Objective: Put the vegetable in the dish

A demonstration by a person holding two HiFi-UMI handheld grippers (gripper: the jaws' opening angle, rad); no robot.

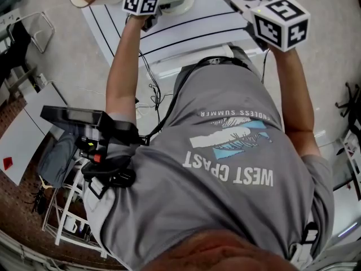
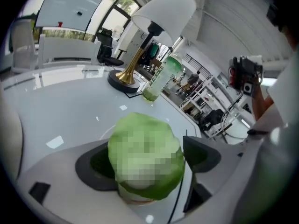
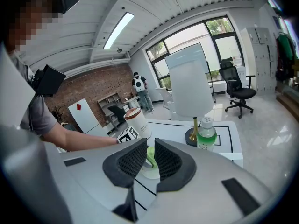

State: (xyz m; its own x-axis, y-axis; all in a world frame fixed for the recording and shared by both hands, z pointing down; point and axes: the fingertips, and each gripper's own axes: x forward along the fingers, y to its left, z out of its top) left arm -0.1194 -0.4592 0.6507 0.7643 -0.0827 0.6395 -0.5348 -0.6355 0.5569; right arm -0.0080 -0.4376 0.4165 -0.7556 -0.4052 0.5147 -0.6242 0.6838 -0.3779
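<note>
Veg (image 2: 145,157) is bright green, dish (image 1: 190,1) off-white. Table (image 1: 186,33) is white with thin black lines. Lamp (image 2: 161,10) has a white shade and a brassy gold stem. Bottle (image 2: 161,76) is green. Cube (image 1: 141,3) is black-and-white squares. Shirt (image 1: 225,168) is grey with white lettering and a blue print.

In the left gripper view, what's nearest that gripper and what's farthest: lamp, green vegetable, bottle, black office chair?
1. green vegetable, between the jaws.
2. bottle, ahead on the table.
3. lamp, just behind the bottle, to its left.
4. black office chair, far back left, beyond the table.
</note>
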